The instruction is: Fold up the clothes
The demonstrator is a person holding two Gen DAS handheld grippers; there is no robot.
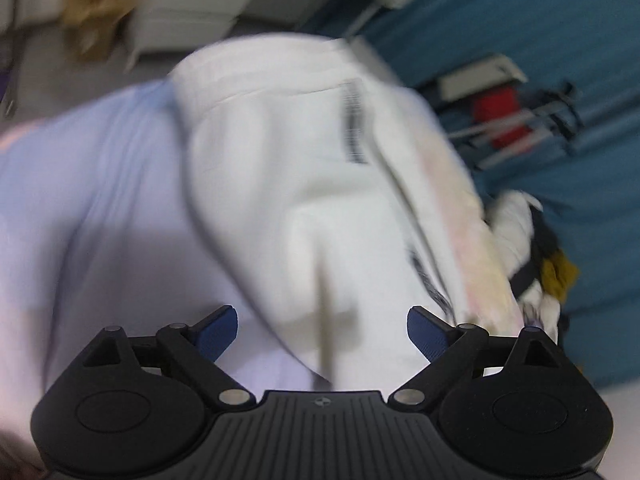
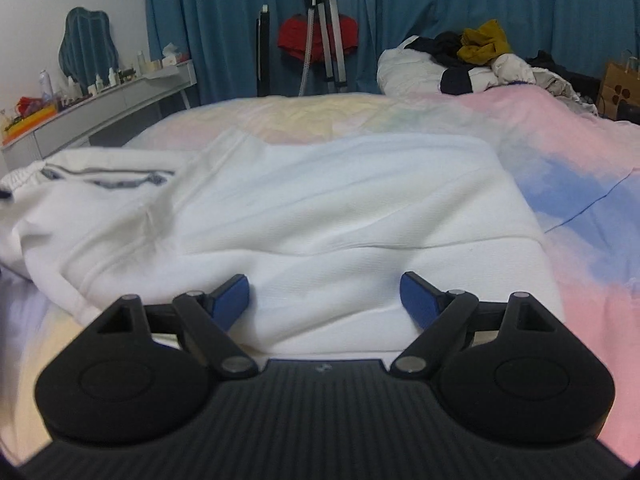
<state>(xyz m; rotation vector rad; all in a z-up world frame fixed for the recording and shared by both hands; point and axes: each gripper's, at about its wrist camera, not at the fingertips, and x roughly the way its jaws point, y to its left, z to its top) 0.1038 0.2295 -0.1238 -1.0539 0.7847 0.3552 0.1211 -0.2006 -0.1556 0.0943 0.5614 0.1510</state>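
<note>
- Pastel bedspread (image 2: 560, 152) carries white trousers (image 2: 304, 208) spread flat.
- Right gripper (image 2: 325, 300) hangs over the trousers, jaws wide, empty.
- Left gripper (image 1: 322, 332) over the trousers too, jaws wide, gripping nothing.

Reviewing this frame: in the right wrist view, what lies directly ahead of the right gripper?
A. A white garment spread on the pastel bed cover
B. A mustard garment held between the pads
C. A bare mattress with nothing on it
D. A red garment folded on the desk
A: the white garment lies spread on the pastel bed cover just beyond the open right gripper, with nothing clamped between its blue pads.
</note>
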